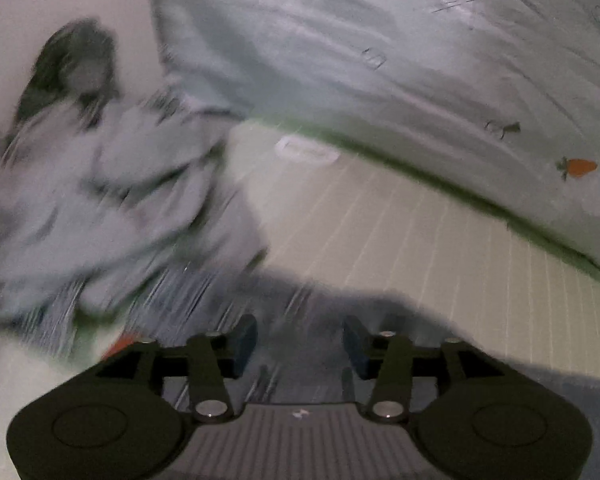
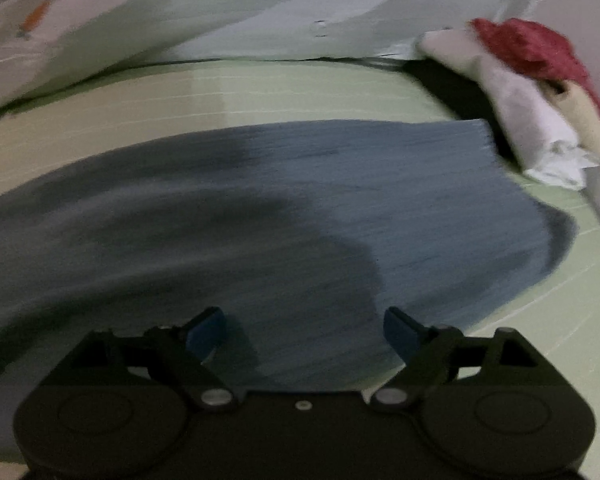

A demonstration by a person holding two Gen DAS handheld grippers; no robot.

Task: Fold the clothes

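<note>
Right gripper point(image 2: 302, 330) poised low over blue-grey finely striped garment point(image 2: 340, 208) spread flat on pale green ribbed mat point(image 2: 300, 88); jaws spread, blue pads empty. Left gripper point(image 1: 300, 340) likewise parted, gripping nothing, beside blurred heap of rumpled grey clothes point(image 1: 112, 200). Backed by soft carrot-print quilt point(image 1: 380, 60); white and red fabric bundle point(image 2: 532, 92) at mat's corner.

A bedroom in a home. A bed with a pale green striped sheet point(image 2: 300, 92) fills both views. At twelve o'clock lies a light quilt printed with carrots point(image 1: 380, 60), bunched along the far edge. A heap of grey clothes point(image 1: 112, 200) sits at nine o'clock, and folded white and red laundry point(image 2: 532, 92) rests at two o'clock beside a plain wall point(image 2: 596, 40).
</note>
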